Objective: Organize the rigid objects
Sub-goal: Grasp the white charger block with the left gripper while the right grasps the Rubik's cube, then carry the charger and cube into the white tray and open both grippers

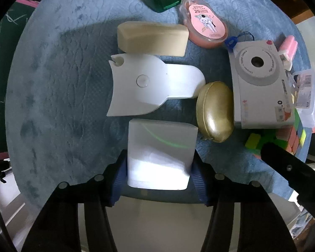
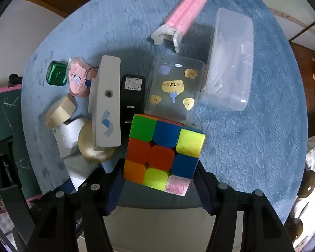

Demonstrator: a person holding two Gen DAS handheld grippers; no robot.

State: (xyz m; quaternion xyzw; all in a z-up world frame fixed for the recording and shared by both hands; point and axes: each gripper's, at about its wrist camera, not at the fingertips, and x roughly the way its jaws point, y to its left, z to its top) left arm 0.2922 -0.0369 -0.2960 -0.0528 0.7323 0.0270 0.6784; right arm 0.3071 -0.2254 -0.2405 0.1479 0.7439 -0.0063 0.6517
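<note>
Left gripper (image 1: 158, 180): its blue pads sit on both sides of the frosted white plastic box (image 1: 160, 155); they look to be pressing it.
White box: near edge of the round blue fuzzy mat (image 1: 52, 96). It looks hard, smooth and light, so it may slip. The flat side walls are the best place to hold.
Right gripper (image 2: 158, 185): narrowed around the bright puzzle cube with coloured squares (image 2: 162, 152), pads against its left and right faces.
Puzzle cube: near edge of the mat, touching the clear box with yellow stickers (image 2: 174, 90). Stiff and light, but its layers can twist, so a hold on flat middle faces seems safest.
Farther off: white fish-shaped plastic piece (image 1: 149, 86), gold oval tin (image 1: 215, 111), white toy camera (image 1: 260, 86), all packed close.
</note>
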